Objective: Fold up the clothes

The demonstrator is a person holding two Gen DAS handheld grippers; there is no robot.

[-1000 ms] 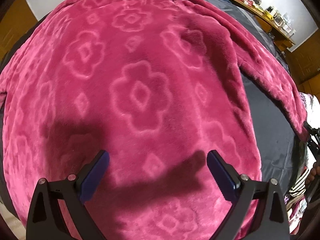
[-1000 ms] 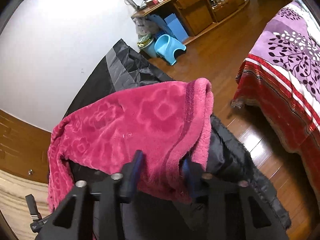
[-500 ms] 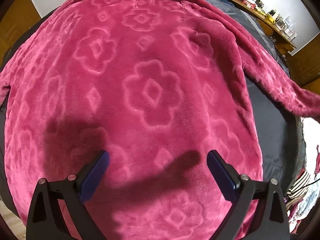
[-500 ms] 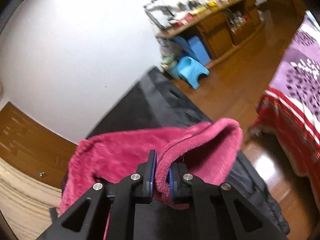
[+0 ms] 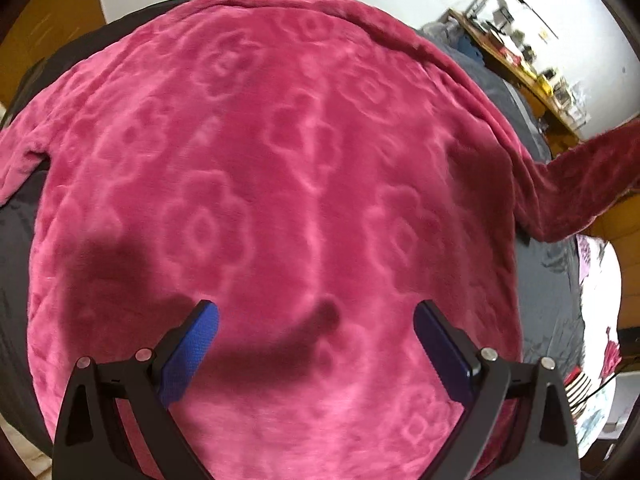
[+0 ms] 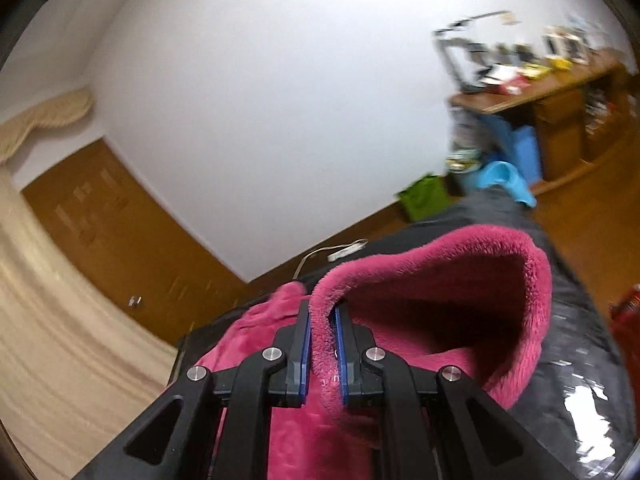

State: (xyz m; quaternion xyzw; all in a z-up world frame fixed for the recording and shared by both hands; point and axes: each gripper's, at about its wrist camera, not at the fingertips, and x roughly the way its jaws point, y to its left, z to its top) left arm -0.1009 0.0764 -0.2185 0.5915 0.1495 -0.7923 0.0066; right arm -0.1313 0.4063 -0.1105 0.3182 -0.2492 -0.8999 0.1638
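A: Lifting one sleeve. The magenta plush garment with embossed flowers (image 5: 280,200) lies spread on the dark grey sheet (image 5: 560,300); the right gripper (image 6: 322,344) pinches its fuzzy cuff (image 6: 440,276).

B: Left gripper (image 5: 316,344)?

A: Spread wide, hovering above the body, holding nothing. Carry the sleeve across low, keeping the pinch; pin the fold line with the left.

B: Any writing?

A: None legible.

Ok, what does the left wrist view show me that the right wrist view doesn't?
Left wrist only: the left gripper open above the garment's flat flower-embossed body. Right wrist only: the right gripper shut on a plush edge, plus a blue stool and green bin. Both show the pink fleece garment and the cluttered wooden shelf.
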